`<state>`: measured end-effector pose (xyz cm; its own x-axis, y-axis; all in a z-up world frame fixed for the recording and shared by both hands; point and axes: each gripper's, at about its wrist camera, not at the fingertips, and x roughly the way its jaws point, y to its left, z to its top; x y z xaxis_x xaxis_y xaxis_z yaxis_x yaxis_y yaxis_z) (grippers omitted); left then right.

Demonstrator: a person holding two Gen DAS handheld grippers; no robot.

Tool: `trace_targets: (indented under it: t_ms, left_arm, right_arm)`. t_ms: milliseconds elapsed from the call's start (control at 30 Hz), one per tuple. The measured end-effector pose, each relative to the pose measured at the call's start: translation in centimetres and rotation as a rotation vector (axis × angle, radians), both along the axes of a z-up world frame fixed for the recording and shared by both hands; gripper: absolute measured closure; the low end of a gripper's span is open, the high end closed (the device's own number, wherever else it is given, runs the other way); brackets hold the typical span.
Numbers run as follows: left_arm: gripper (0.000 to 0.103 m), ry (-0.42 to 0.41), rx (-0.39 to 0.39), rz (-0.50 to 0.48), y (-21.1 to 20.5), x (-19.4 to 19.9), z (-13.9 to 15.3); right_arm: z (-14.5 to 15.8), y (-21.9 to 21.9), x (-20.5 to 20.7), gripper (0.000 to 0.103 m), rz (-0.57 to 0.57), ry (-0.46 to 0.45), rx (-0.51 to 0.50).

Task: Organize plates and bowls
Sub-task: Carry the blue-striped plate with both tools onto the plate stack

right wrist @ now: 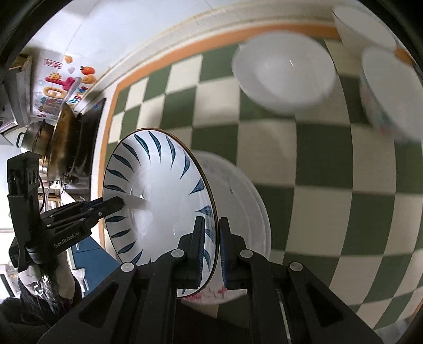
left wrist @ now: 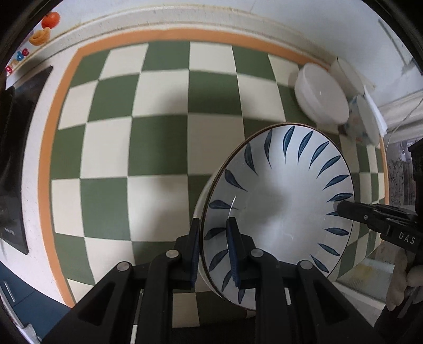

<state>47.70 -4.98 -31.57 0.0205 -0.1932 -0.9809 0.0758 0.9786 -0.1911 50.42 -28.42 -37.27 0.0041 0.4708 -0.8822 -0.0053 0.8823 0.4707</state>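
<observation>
A white bowl with blue leaf marks is held between both grippers above the checked green and cream cloth. My left gripper is shut on its rim, one finger inside, one outside. My right gripper is shut on the opposite rim of the same bowl. Each gripper shows in the other's view: the right one, the left one. Under the bowl in the right wrist view lies a white plate stack with pink flowers.
A plain white bowl stands at the far edge of the cloth, with a patterned bowl and a white cup beside it. A wok and pots sit on a stove to the left.
</observation>
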Motion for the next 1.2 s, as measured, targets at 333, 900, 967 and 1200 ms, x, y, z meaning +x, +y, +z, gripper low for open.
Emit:
trace_targets:
  t_ms: [333, 900, 967, 1200]
  left_arm:
    - [0.086, 0.019, 0.028, -0.012, -0.9, -0.7, -1.7]
    - [0.085, 0.031, 0.046, -0.013, -1.9, -1.0, -3.0]
    - [0.084, 0.034, 0.043, -0.007, -1.8, -1.0, -3.1]
    - [0.084, 0.043, 0.033, 0.011, -1.3, -0.9, -3.3]
  right_arm:
    - [-3.1, -1.1, -2.7, 0.091, -0.028, 0.044, 0.007]
    - [-4.1, -0.3, -2.2, 0.091, -0.034, 0.057, -0.033]
    - [-4.1, -0.2, -2.2, 0.091, -0.034, 0.053, -0.042]
    - [-4.1, -0.1, -2.1, 0.088, -0.055, 0.059, -0.047]
